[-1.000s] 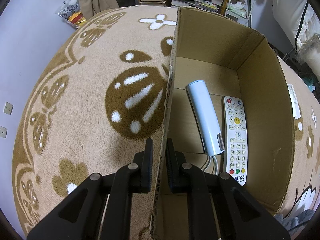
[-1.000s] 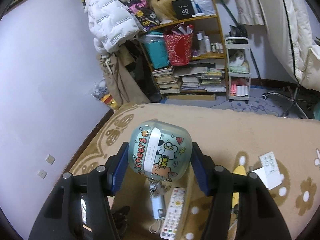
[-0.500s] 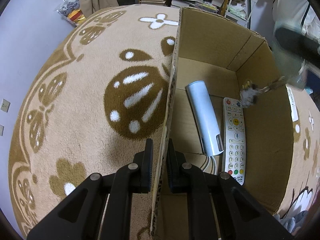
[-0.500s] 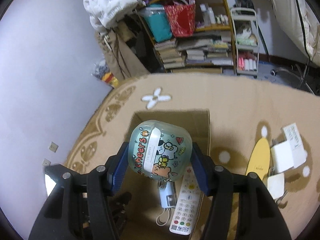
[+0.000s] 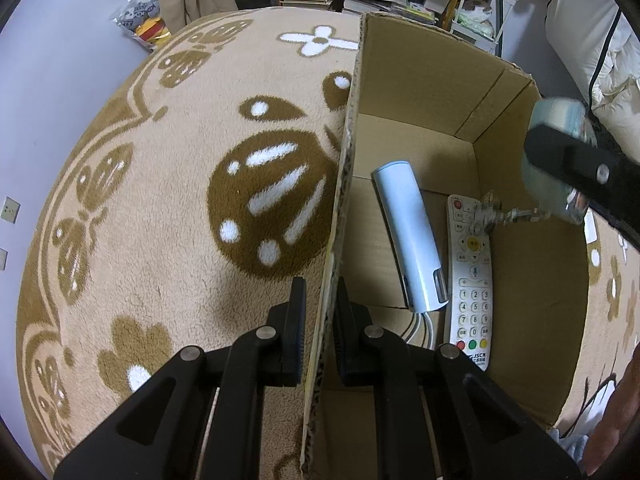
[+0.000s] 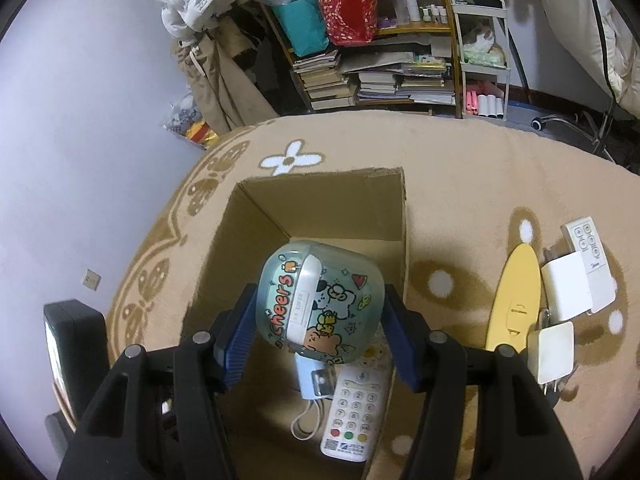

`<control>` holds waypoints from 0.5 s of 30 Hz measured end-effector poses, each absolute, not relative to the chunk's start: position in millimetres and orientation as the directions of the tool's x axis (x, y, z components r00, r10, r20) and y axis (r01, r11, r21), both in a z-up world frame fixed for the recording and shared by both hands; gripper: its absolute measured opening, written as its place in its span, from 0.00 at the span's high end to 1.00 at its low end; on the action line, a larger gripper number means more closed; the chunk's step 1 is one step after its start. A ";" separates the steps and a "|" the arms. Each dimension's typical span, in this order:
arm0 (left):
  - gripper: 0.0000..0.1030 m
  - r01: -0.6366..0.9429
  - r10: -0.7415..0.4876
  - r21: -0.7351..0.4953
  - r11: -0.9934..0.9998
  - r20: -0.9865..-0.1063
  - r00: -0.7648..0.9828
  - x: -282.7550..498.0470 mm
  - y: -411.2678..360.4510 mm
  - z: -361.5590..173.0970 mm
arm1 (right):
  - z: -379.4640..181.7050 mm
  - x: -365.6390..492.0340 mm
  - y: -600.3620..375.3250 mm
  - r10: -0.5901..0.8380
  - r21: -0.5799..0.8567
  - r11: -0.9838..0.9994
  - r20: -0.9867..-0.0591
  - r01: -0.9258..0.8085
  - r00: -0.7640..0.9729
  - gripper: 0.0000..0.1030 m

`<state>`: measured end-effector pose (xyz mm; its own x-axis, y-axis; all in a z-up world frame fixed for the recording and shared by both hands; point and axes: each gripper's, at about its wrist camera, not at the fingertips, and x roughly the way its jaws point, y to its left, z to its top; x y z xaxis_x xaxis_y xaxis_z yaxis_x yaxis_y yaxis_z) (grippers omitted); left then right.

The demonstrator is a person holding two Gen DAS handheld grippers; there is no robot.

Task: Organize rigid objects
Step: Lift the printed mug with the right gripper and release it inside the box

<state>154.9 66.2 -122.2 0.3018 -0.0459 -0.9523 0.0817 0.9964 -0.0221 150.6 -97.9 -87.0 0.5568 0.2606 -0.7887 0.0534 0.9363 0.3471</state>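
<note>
Both tongs are matte black plastic linkages with silver round screws at the joints; the left tongs [image 5: 319,328] carry black ribbed pads, while the right tongs [image 6: 318,338] carry blue ribbed pads.

**A cluttered room around a patterned rug**

From my feed I see a tan rug [image 5: 168,208] with brown leaf shapes and white flowers covering the floor. A plain pale lilac wall [image 6: 92,92] stands on the left, with small outlet plates low down. At the far side a wooden shelf [image 6: 400,32] holds stacked books [image 6: 332,84], a red bag and bottles. A white trolley [image 6: 480,60] stands beside it. Light is dim and even.
</note>
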 end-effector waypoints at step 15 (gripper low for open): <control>0.89 0.085 -0.039 -0.013 0.996 -0.952 0.305 155.2 65.6 -120.7 | -74.2 131.4 -105.2 0.270 0.385 0.919 -0.766 0.080 0.584 0.17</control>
<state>155.2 65.6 -120.7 0.3047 -0.0388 -0.9517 0.0850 0.9963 -0.0134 131.4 -105.2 -74.2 0.5838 0.2698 -0.7658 0.0803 0.9194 0.3851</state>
